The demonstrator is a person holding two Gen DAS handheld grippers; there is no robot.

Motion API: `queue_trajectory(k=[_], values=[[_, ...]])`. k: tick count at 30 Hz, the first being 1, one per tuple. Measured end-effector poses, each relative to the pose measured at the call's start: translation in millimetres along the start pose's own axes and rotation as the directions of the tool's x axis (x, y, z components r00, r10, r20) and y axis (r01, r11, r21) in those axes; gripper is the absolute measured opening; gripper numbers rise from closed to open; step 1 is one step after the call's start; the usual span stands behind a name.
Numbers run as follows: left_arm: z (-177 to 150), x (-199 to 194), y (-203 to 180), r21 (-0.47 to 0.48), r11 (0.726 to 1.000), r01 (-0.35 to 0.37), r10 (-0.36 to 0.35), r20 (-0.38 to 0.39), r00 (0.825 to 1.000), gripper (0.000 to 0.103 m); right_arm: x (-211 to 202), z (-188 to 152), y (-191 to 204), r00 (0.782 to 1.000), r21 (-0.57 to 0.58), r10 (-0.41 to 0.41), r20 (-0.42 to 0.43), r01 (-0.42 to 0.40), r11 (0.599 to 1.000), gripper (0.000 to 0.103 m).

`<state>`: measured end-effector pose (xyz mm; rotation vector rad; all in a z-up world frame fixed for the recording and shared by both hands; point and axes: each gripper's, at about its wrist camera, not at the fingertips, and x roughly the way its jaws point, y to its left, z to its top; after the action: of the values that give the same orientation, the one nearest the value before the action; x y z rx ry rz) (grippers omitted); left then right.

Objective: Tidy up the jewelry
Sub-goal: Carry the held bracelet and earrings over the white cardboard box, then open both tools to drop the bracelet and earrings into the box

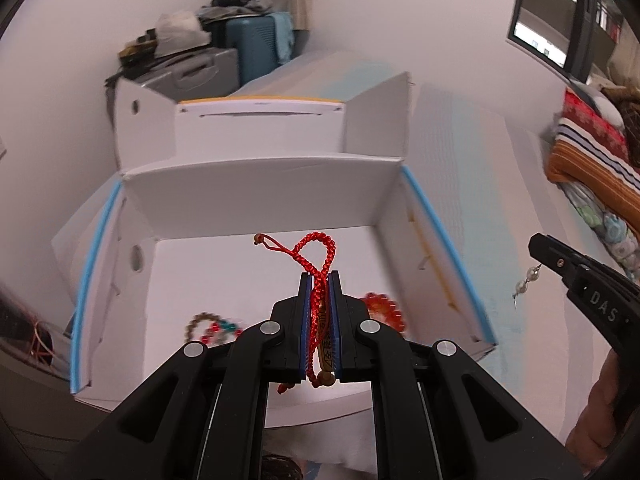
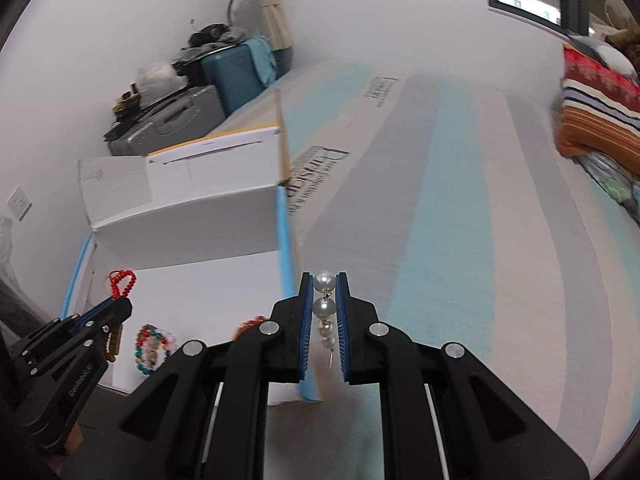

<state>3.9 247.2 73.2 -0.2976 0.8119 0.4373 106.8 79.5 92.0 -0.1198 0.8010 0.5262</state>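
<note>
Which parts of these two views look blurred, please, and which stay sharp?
Left wrist view: the red cord in the left gripper is sharp, the box edges and bracelets smear. Right wrist view: the pearls are crisp, the striped surface streaks.

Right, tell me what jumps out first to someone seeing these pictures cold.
First the red braided bracelet, clamped between the shut fingers of the left gripper above the open white box, its loop sticking up past the tips. Next the pearl earring, pinched in the right gripper out over the striped mattress, beside the box. On the box floor lie a multicoloured bead bracelet and a red bead bracelet.
</note>
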Motion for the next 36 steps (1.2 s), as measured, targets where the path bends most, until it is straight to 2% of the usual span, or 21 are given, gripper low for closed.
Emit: queue_trajectory(k=[6,12,22,28,36], values=[[-2.4,2.1,30.6,-0.035,0.999,-0.041,0.041,-0.003,0.999,0.008,1.2,1.3,31.9,0.999,-0.037,0.048,0.024,-0.047,0.998,0.011],[-1.8,6.5,52.2,-0.062,0.996,-0.064,0.063,-0.012,0.998,0.008,16.6,1.3,65.4,0.997,-0.092,0.075,0.006,-0.074,0.993,0.011],[-4.7,33.7,78.5,-0.070,0.991,-0.114,0.108,-0.083,0.991,0.008,63.6,-5.6,100.7,0.993,-0.152,0.068,-0.096,-0.082,0.985,0.011],[-7.7,53.2,83.5,-0.060,0.993,-0.104,0.095,-0.138,0.986,0.008,94.4,-15.1,104.0,0.982,-0.154,0.043,-0.183,-0.072,0.985,0.011],[-11.5,66.6,88.9,-0.064,0.993,-0.097,0.084,-0.179,0.980,0.008,113.5,-23.5,105.5,0.973,-0.154,0.025,-0.231,-0.062,0.986,0.011]])
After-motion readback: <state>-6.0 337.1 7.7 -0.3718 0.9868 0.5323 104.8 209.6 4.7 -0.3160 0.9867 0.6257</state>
